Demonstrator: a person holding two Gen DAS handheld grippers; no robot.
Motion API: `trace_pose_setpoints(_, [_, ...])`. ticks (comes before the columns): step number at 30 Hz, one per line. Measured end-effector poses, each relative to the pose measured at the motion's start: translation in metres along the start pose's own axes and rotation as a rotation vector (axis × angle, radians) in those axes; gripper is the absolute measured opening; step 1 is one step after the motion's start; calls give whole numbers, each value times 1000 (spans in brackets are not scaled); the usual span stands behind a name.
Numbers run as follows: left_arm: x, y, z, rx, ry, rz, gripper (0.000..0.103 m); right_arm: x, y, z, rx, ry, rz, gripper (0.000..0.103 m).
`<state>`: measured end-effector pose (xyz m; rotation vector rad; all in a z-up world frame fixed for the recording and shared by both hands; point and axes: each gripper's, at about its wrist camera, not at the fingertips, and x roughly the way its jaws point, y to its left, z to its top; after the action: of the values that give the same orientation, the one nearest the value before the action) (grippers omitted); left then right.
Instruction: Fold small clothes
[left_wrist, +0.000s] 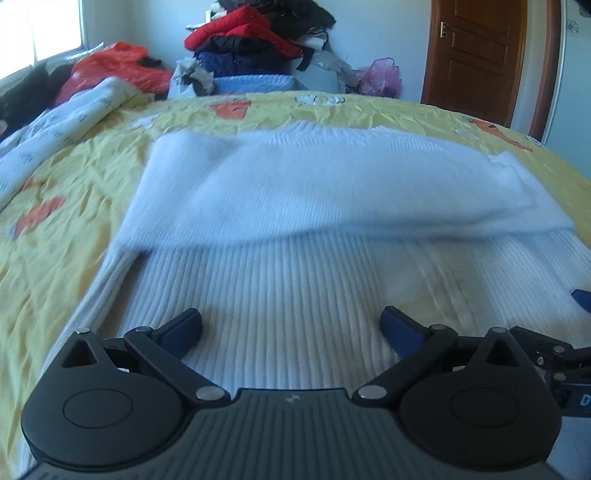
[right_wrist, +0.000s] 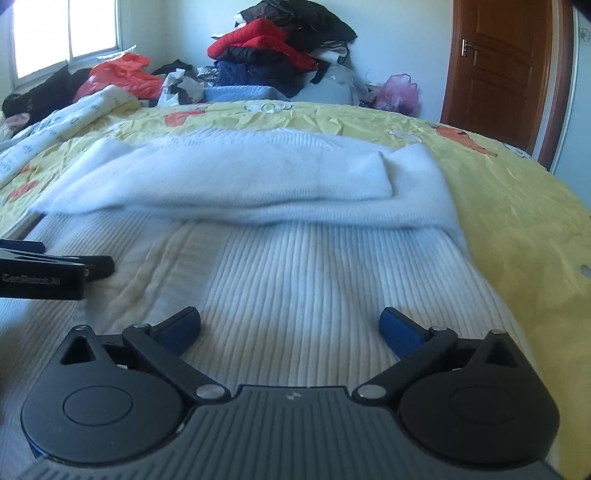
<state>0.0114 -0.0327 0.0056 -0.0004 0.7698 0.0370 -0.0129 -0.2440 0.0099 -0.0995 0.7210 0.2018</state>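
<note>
- Bed covered by a yellow sheet (left_wrist: 388, 110) with orange cartoon prints; it fills most of both views.
- White ribbed sweater (left_wrist: 295, 280) is laid flat on the sheet, straight ahead of both grippers; near hem is closest to the cameras.
- Both sleeves are seen folded inward across the upper body: the left sleeve (left_wrist: 207, 192) forms a fluffy band, the right sleeve (right_wrist: 413, 177) overlaps at the far right.
- Clothes pile (right_wrist: 280, 48) (red, black, navy) is stacked behind the bed against the wall.
- Brown door (right_wrist: 498, 70) is seen far right, window (right_wrist: 66, 33) far left.
- White printed quilt (left_wrist: 62, 125) is bunched on the left edge of the bed; an orange plastic bag (right_wrist: 118, 74) lies behind it.
- Left gripper (left_wrist: 291, 325) is held low over the hem, jaws spread wide, nothing between them.
- Right gripper (right_wrist: 290, 323) is positioned the same, just beside the left, jaws spread wide and empty; contact with the knit cannot be told.
</note>
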Motion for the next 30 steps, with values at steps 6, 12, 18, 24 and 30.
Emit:
trace_pose_setpoints(6, [-39, 2, -43, 26, -29, -11, 103, -27, -1, -26, -10, -12, 12, 101])
trace_pose_setpoints(12, [-58, 9, -60, 33, -30, -25, 103, -47, -1, -44, -15, -18, 20, 101])
trace_pose_setpoints(18, [-65, 11, -68, 28, -27, -24, 103, -57, 0, -52, -12, -19, 12, 101])
trace_pose_setpoints(24, [-72, 11, -79, 32, -50, -24, 103, -63, 0, -59, -6, -30, 11, 101])
trace_pose_setpoints(30, [-73, 13, -81, 33, -58, -27, 103, -65, -2, -61, -2, -38, 16, 101])
